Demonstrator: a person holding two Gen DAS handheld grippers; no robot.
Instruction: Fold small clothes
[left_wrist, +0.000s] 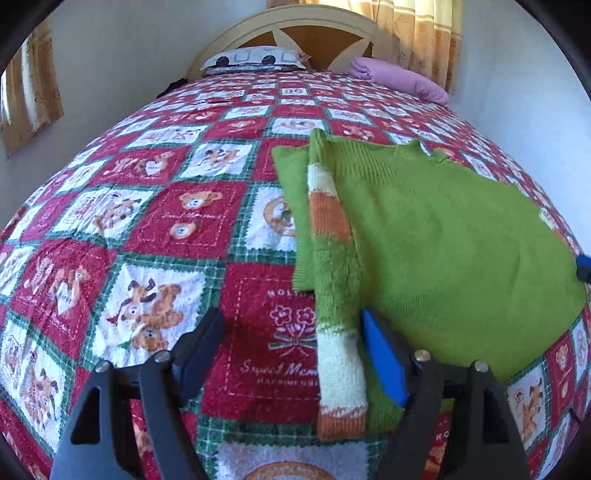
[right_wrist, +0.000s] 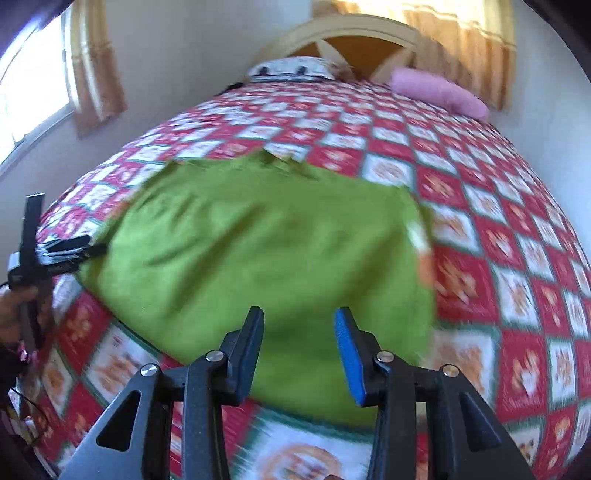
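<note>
green knitted sweater (left_wrist: 443, 236), one in number, lies flat on a bed under a quilt (left_wrist: 177, 229) of red and white squares with teddy-bear prints. one sleeve (left_wrist: 332, 280), striped in white and orange, is folded lengthwise over the sweater's left part in the left wrist view and runs from the neck end toward the camera. in the right wrist view, which is blurred, a second patch of white and orange shows at the sweater's right edge; whether it is the other sleeve cannot be told.

left gripper (left_wrist: 295, 332): jaws stand wide apart, nothing pressed between them; the sleeve cuff and a red quilt square lie in the gap below, and the blue pad sits just beside the sleeve's right edge. right gripper (right_wrist: 299, 332): jaws moderately parted, gripping nothing, poised over the near hem of the sweater. two grippers in all; each has one blue-padded finger and one dark finger. the left gripper also appears at the left border of the right wrist view, held by a hand (right_wrist: 14, 310).

at the head of the bed: one patterned pillow (left_wrist: 255, 59), one pink rolled cloth (left_wrist: 402, 79), one arched headboard (left_wrist: 295, 33). two sets of tan curtains (left_wrist: 424, 33) hang at the windows.
</note>
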